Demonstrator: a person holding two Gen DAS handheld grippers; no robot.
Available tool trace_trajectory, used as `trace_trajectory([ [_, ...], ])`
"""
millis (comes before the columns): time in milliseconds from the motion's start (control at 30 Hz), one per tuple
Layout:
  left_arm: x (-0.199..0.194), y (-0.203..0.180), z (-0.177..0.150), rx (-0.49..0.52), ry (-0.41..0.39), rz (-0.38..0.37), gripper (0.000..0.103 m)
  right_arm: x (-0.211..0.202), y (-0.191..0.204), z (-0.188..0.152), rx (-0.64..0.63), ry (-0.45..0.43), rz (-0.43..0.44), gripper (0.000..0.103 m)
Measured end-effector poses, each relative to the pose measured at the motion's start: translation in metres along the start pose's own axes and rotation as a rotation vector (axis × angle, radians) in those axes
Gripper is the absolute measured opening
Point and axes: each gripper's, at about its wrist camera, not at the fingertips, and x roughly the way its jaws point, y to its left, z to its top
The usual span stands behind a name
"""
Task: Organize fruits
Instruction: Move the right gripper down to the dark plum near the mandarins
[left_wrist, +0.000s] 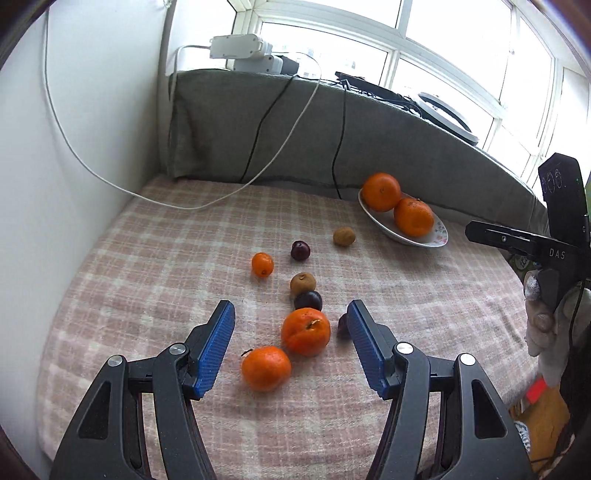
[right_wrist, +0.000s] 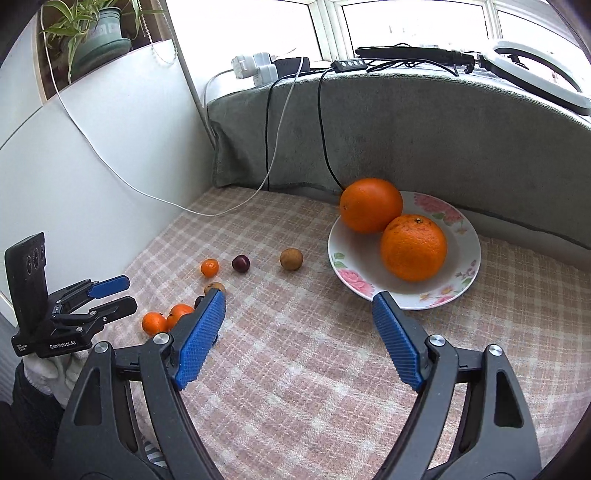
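Left gripper released, empty, over the tangerine mid-blanket: centre it between the pads, clamp gently; right gripper released, empty, near the plate by the back edge.

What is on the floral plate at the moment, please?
Two large oranges sit touching on the floral plate, filling its back half. The patch of plate beneath them is hidden; the bare front holds nothing.

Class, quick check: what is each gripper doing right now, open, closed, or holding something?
Left gripper: open, holding nothing; oranges lie on the cloth ahead between its fingers.
Right gripper: open, empty, just short of the plate.
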Motion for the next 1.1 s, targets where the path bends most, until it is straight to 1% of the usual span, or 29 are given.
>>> trace_trajectory([
  [133,-0.003,0.012,-0.013,-0.020,0.017,0.011,0.063,0.008,0.019,-0.007,-0.038,0.020,0.038,0.084],
  [233,-0.002,0.017,-0.020,-0.036,0.035,-0.001,0.063,0.016,0.035,-0.012,-0.082,0.040,0.058,0.083],
  [300,0.000,0.018,-0.026,-0.038,0.047,-0.007,0.062,0.022,0.044,-0.015,-0.104,0.058,0.077,0.080],
  [333,0.002,0.018,-0.027,-0.039,0.053,-0.012,0.058,0.026,0.048,-0.017,-0.114,0.071,0.087,0.077],
  [433,0.007,0.018,-0.032,-0.039,0.074,-0.028,0.053,0.037,0.056,-0.023,-0.139,0.109,0.109,0.070],
  [533,0.013,0.018,-0.035,-0.042,0.091,-0.032,0.050,0.050,0.062,-0.028,-0.156,0.149,0.121,0.061],
  [633,0.017,0.018,-0.037,-0.049,0.102,-0.042,0.049,0.061,0.066,-0.032,-0.168,0.181,0.132,0.058],
  [867,0.024,0.018,-0.041,-0.051,0.116,-0.036,0.046,0.082,0.078,-0.038,-0.210,0.239,0.137,0.049],
  [1000,0.027,0.021,-0.041,-0.058,0.119,-0.035,0.043,0.091,0.085,-0.040,-0.240,0.257,0.133,0.044],
  [1100,0.030,0.023,-0.043,-0.062,0.124,-0.033,0.043,0.097,0.088,-0.041,-0.251,0.269,0.127,0.043],
])
